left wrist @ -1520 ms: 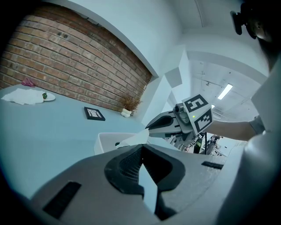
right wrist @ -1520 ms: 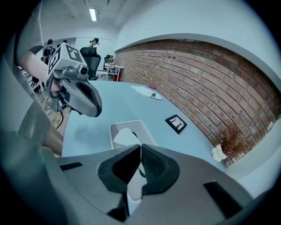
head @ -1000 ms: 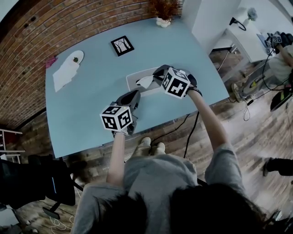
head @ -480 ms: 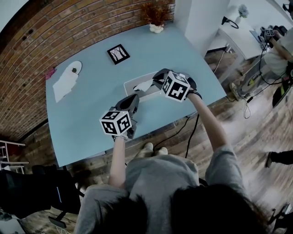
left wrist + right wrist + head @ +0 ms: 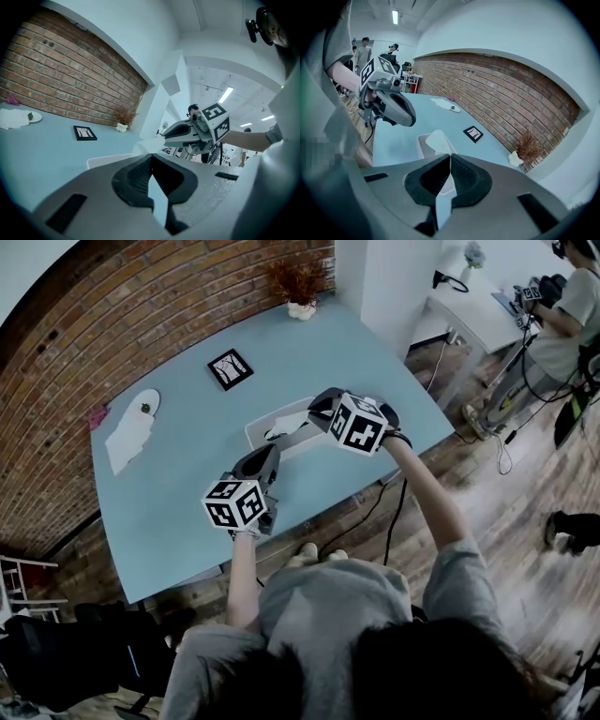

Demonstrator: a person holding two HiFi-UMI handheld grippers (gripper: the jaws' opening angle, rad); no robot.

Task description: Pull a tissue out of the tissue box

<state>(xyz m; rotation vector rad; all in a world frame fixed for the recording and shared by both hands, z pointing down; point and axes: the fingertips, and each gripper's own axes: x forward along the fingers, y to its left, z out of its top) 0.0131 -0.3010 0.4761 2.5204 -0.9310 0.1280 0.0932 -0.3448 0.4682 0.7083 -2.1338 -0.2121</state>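
Blue table [image 5: 178,474] | tissue box [image 5: 258,430] mid-table, tissue [image 5: 289,424] partly out | right gripper [image 5: 314,416] clamped on tissue, raised slightly versus a second ago | left gripper [image 5: 272,450] closed, empty | pull underway, likely unfinished

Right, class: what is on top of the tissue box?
A white tissue rises from the tissue box, its tip pinched in the shut right gripper. The opening and whatever lies inside are covered by it.

Table [image 5: 178,474]: smooth, matt top. Tissue [image 5: 439,140]: thin soft white paper. Tissue box [image 5: 422,145]: smooth, white, plastic-looking. Wall [image 5: 122,315]: rough brick. Floor [image 5: 469,474]: wood planks. Right claw [image 5: 450,155]: matt grey plastic.
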